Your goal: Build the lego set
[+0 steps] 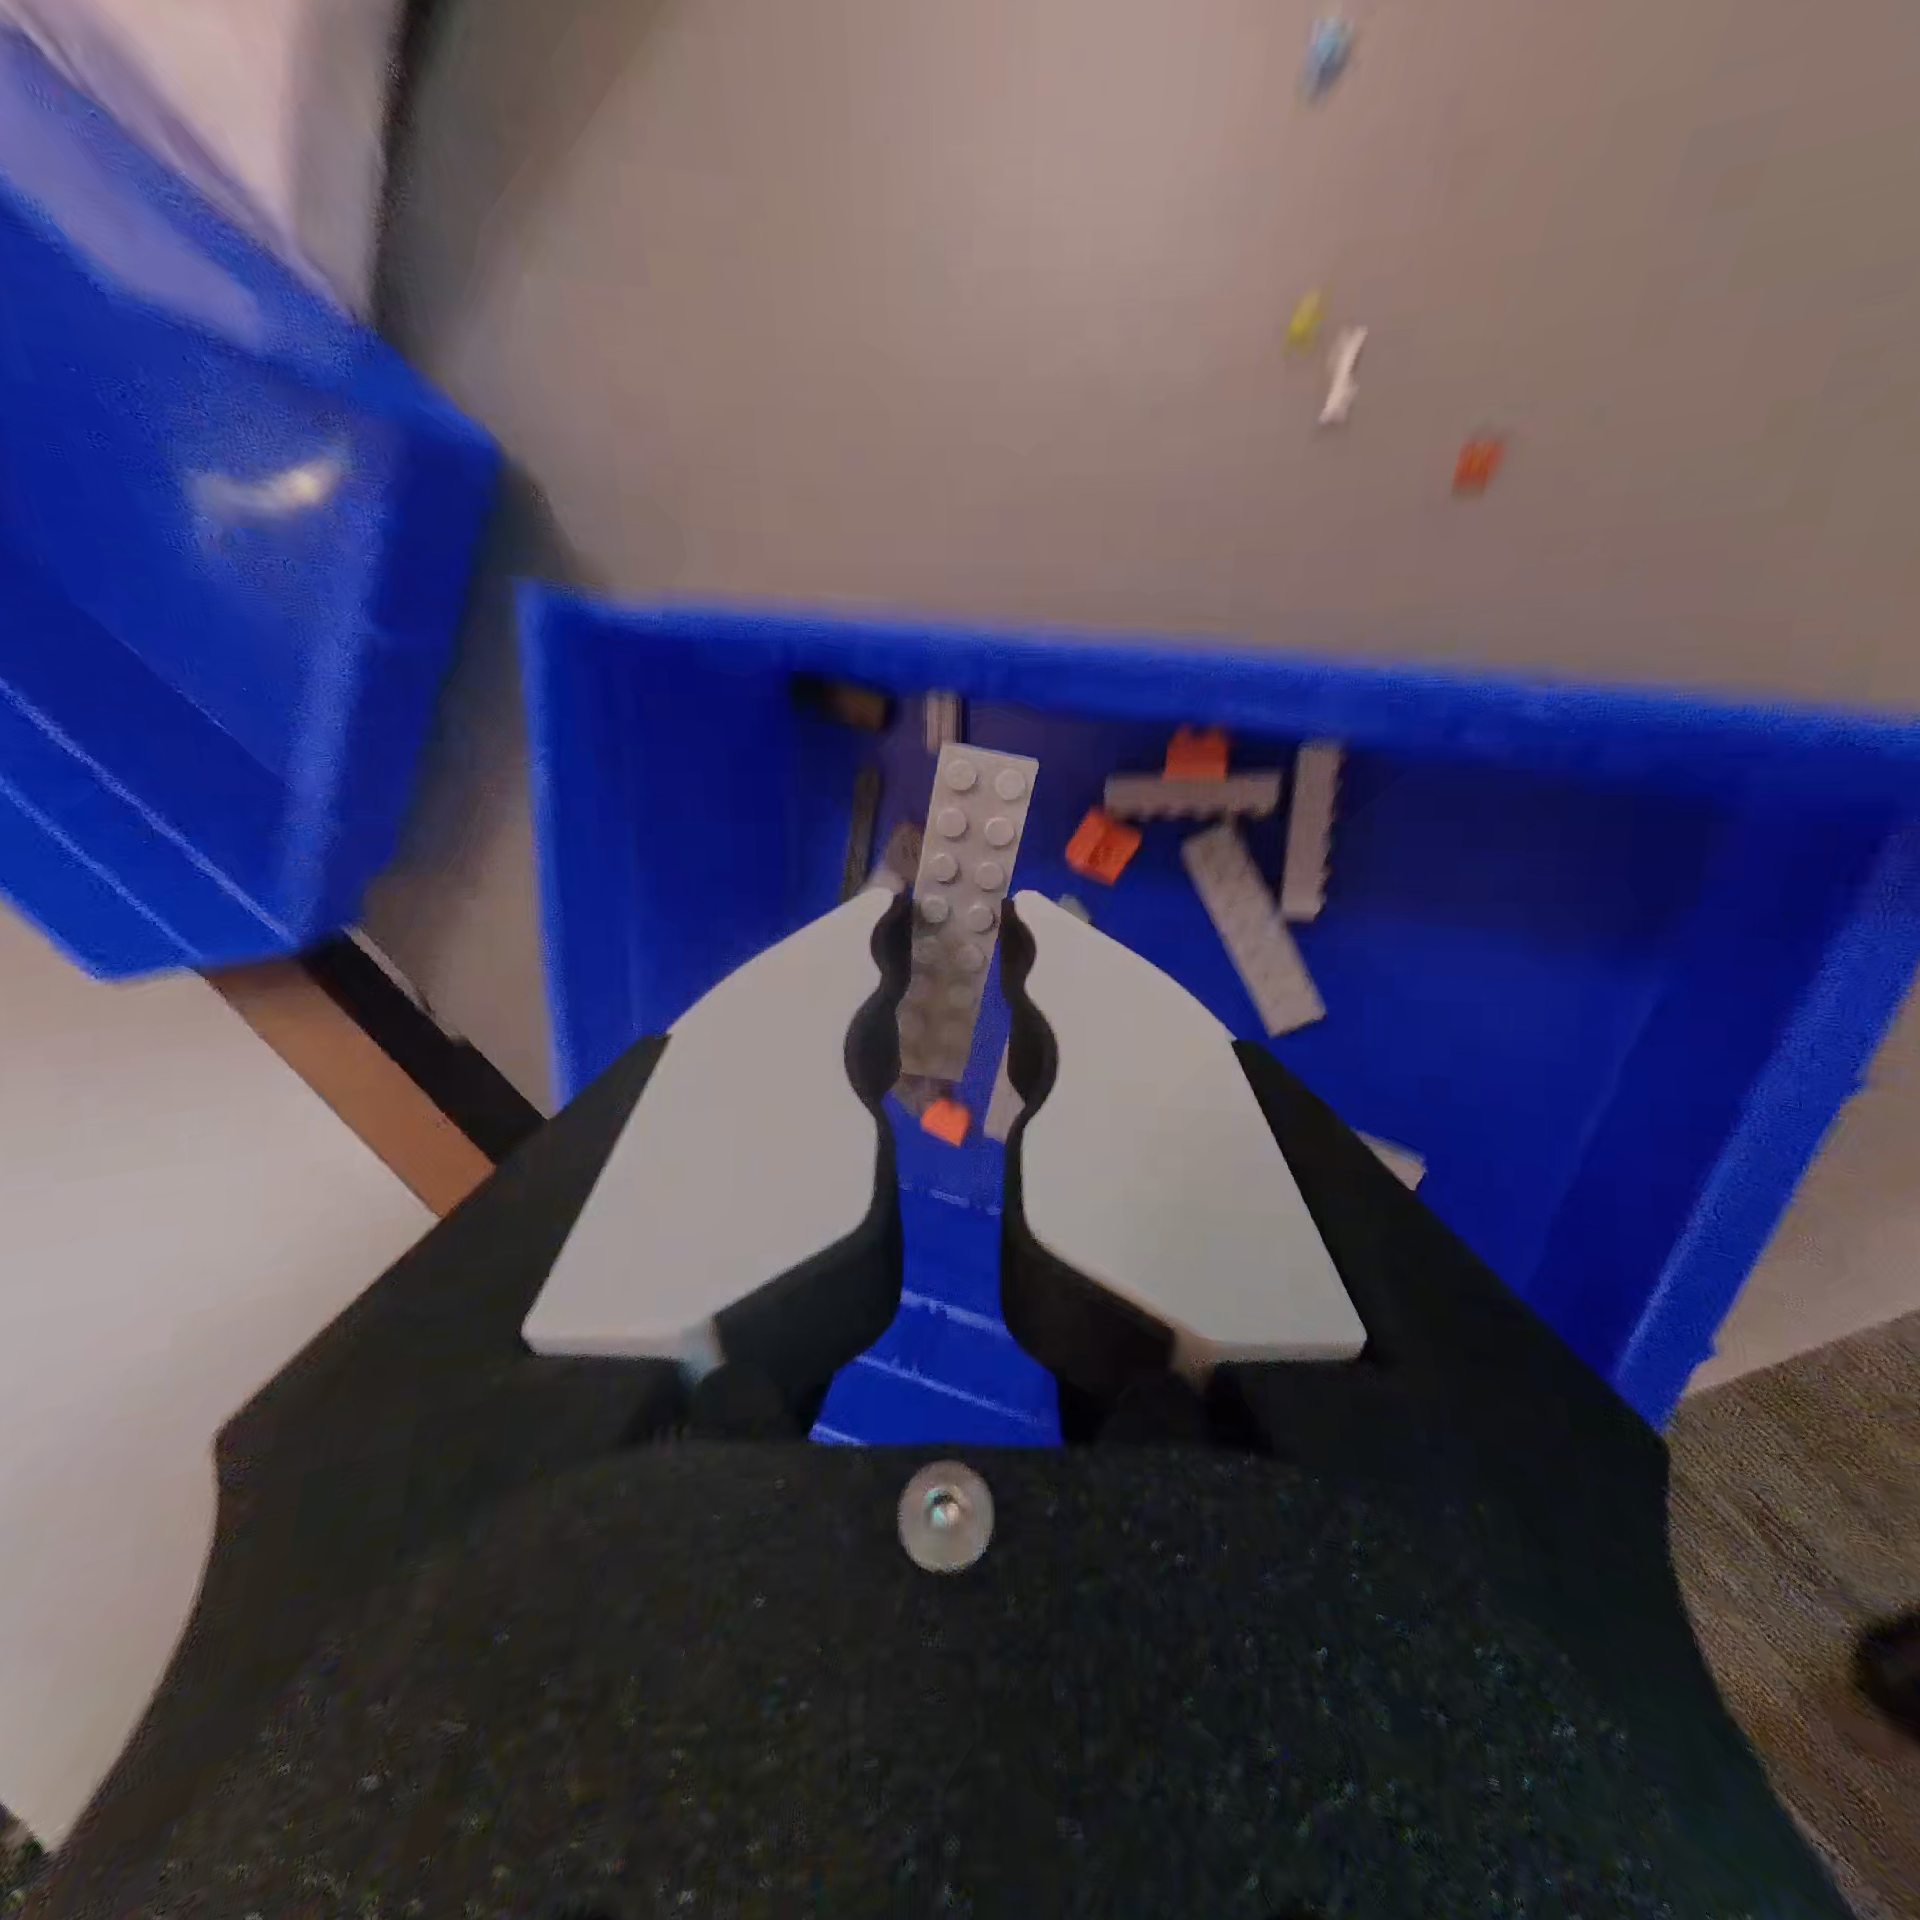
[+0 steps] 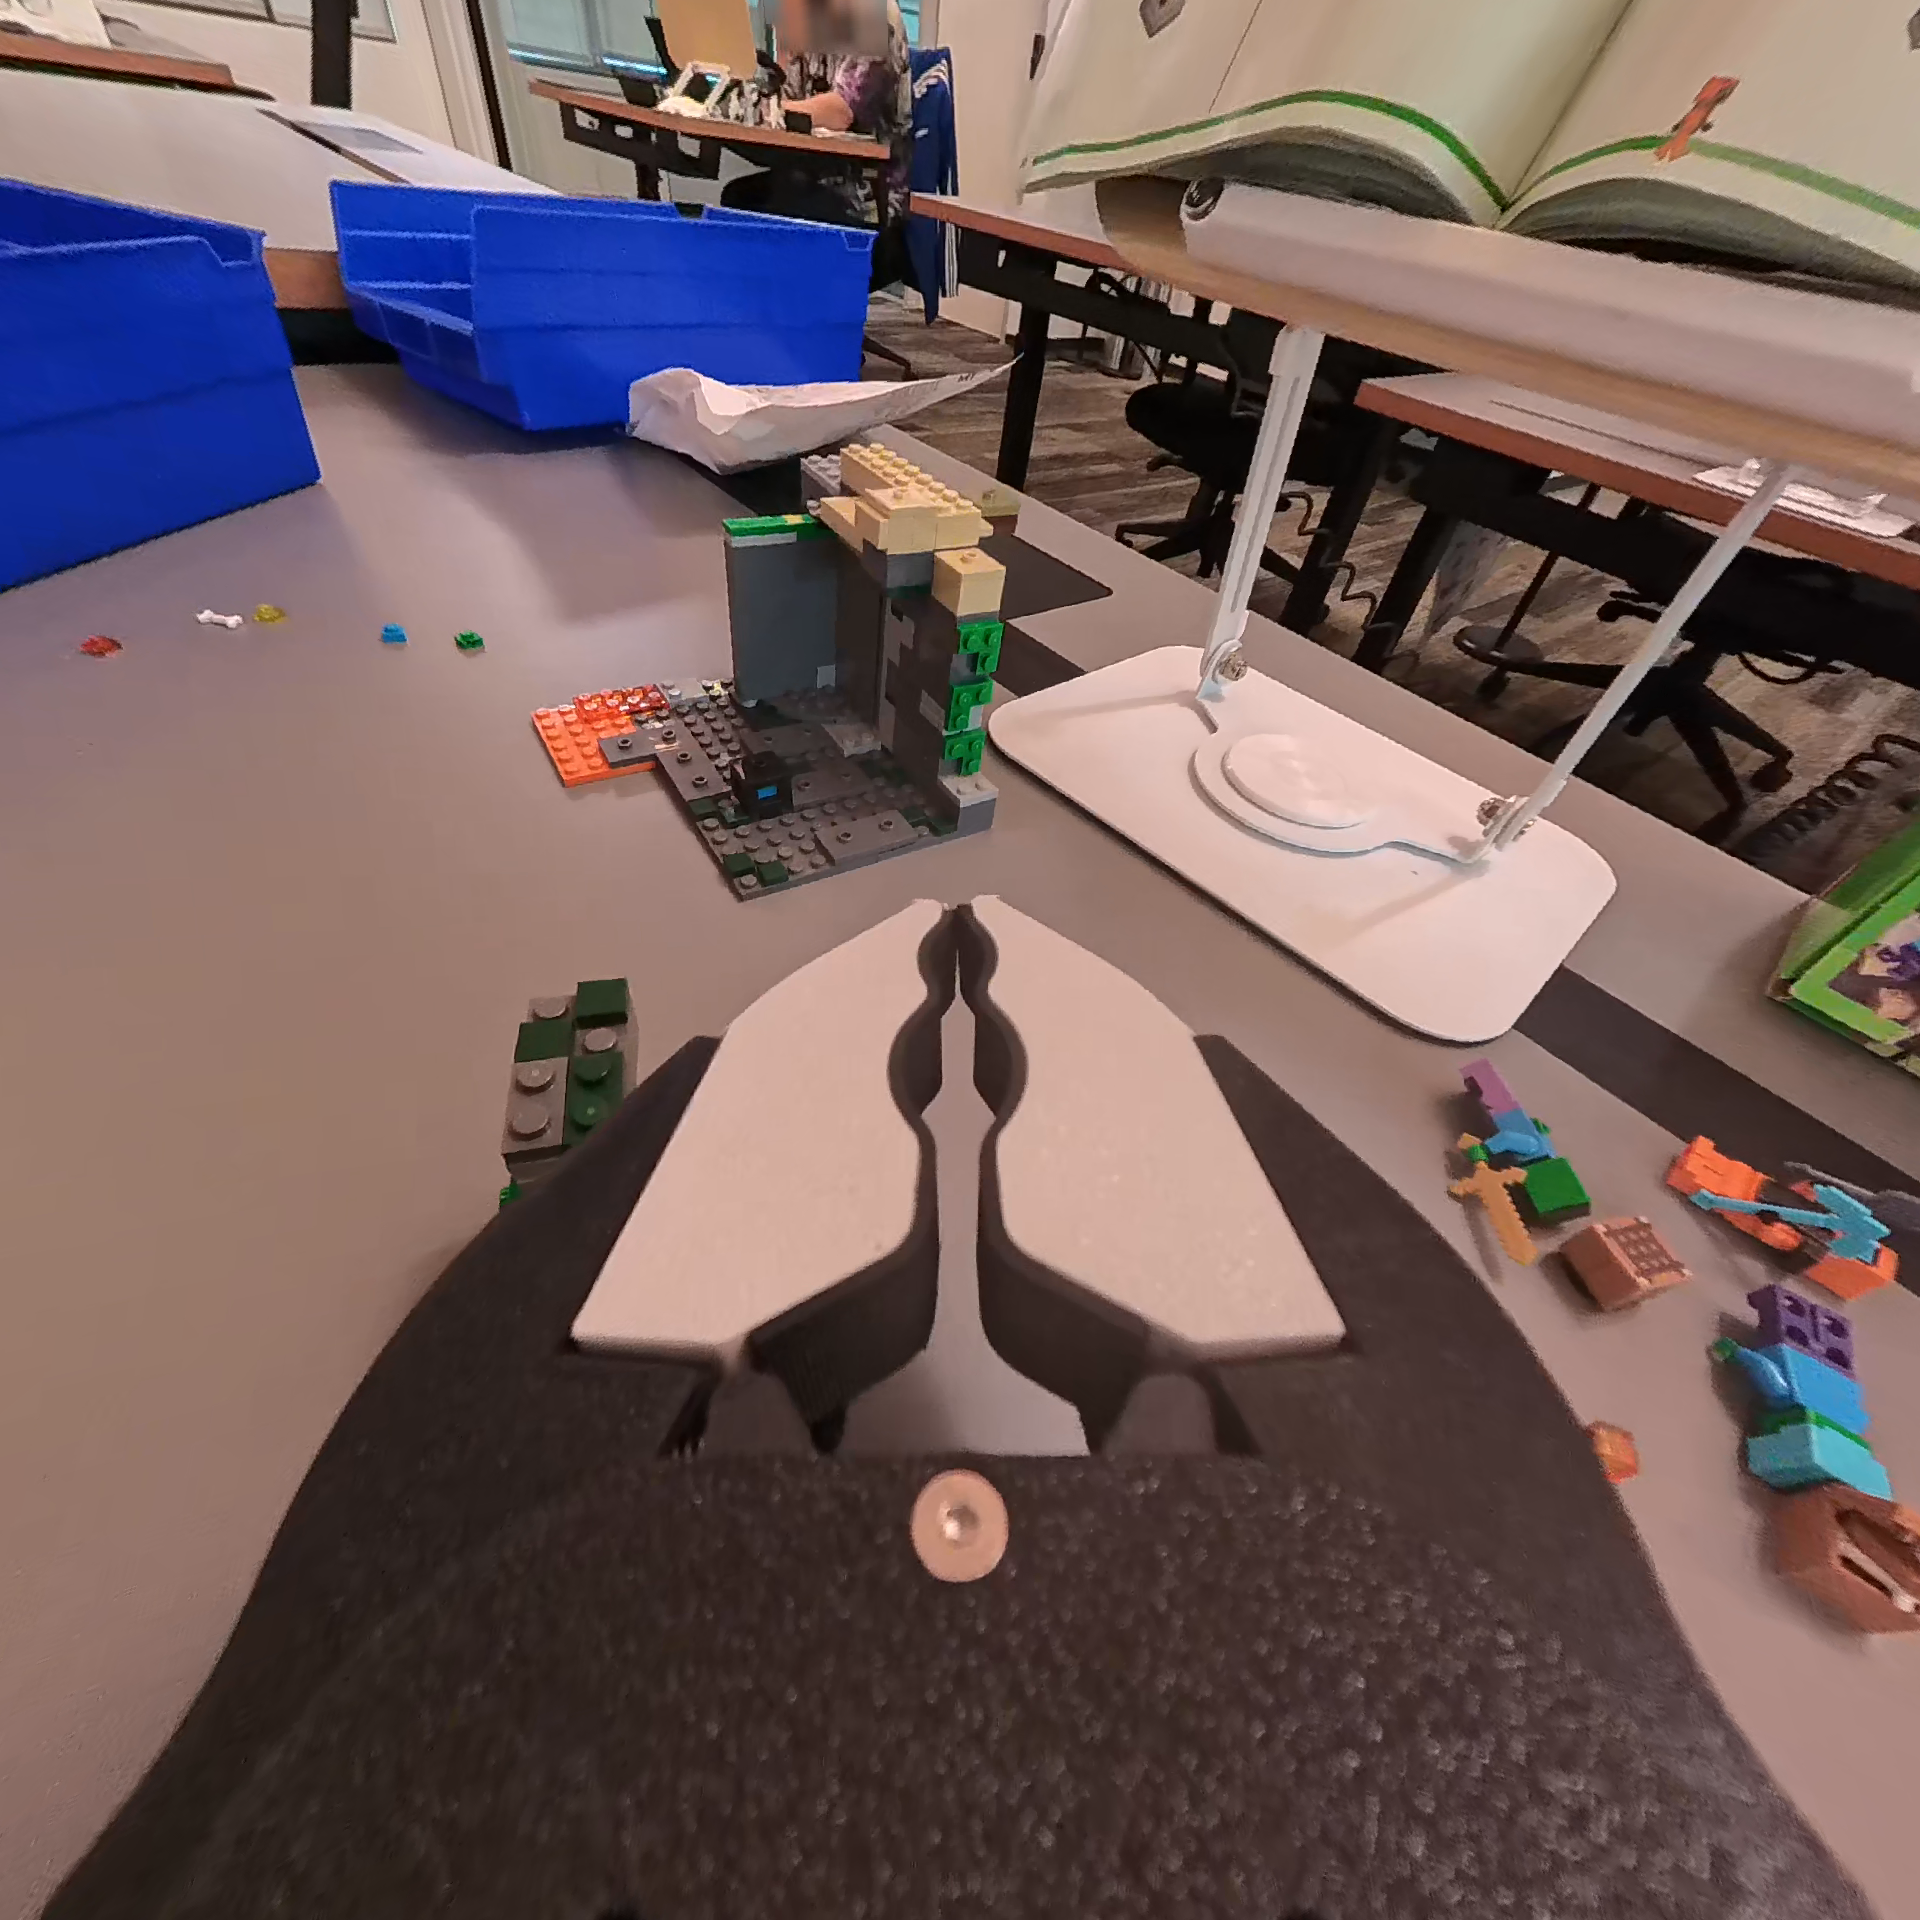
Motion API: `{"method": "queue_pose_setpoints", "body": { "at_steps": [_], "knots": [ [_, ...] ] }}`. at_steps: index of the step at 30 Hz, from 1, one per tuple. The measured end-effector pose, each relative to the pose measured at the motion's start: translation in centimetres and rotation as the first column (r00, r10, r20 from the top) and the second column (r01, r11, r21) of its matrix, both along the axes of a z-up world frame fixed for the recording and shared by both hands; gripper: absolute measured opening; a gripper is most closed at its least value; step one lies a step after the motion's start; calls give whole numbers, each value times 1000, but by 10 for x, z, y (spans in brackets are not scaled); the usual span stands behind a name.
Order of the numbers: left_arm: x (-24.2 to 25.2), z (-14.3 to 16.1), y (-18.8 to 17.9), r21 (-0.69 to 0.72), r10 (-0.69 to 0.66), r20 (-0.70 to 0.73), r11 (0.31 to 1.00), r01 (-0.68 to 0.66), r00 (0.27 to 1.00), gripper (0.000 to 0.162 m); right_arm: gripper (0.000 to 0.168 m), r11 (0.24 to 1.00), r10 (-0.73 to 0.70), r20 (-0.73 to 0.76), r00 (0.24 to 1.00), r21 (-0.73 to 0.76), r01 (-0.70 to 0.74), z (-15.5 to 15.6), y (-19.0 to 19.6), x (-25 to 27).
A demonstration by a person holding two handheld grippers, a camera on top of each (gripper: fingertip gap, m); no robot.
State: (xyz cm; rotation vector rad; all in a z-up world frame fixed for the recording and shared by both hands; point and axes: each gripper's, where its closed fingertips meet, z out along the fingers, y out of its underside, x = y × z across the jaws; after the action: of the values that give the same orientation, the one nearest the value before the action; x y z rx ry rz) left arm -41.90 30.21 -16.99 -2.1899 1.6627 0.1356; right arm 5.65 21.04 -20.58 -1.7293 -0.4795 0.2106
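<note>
left gripper (image 1: 958, 909): pinching a long grey plate (image 1: 968, 873) by its long edges, studs facing the camera, far end poking out past the fingertips, all of it up over the open blue bin (image 1: 1247, 675)
blue bin: more grey plates (image 1: 1252, 940) and a few orange bricks (image 1: 1103, 847) lying loose on the bottom, kinda blurry; a second blue bin (image 1: 208, 582) sits off to the left
table past the bin: couple of tiny loose bits on the grey top, a white one (image 1: 1340, 376) and an orange one (image 1: 1477, 464)
small dark stack (image 2: 571, 1070): grey and dark green pieces on the table, just left of the right gripper
right gripper (image 2: 958, 910): fingertips pressed together, nothing between them, low over the grey table (image 2: 260, 935)
lego build (image 2: 831, 686): straight ahead of the right gripper, orange and dark grey baseplate, grey wall with tan bricks on top and green ones down the corner
book stand (image 2: 1330, 831): white base just right of the build, open instruction book (image 2: 1507, 114) propped up on it
minifigure stuff (image 2: 1803, 1392): far right, blue, purple, orange and brown bits scattered on the table
</note>
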Motion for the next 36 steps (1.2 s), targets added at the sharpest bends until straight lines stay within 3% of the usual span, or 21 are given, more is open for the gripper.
{"method": "queue_pose_setpoints", "body": {
  "at_steps": [3, 6, 11, 16, 24, 36],
  "knots": [
    [65, 32, -16, 77, -74, 57, 995, 70, 996, 16, 0, 1000, -21, -16, 1000, 17, 21, 6, 0, 4],
    [137, 33, -47, 35, -191, 109, 981, 188, 975, 16, 1, 999, -35, -36, 999, 38, 37, 13, -1, 9],
    [241, -3, -91, -70, -346, 150, 931, 359, 926, 16, 10, 996, -52, -68, 996, 67, 57, 23, -2, 20],
    [309, -53, -118, -161, -387, 183, 895, 416, 904, 16, 9, 986, -136, -51, 989, 87, 140, 28, -2, 36],
    [334, -107, -135, -257, -387, 165, 871, 419, 907, 16, 0, 930, -333, -101, 938, 128, 344, 38, -2, 71],
    [337, -120, -136, -242, -349, 217, 886, 396, 912, 16, 0, 822, -507, -175, 844, 197, 534, 58, -13, 115]
  ]
}}
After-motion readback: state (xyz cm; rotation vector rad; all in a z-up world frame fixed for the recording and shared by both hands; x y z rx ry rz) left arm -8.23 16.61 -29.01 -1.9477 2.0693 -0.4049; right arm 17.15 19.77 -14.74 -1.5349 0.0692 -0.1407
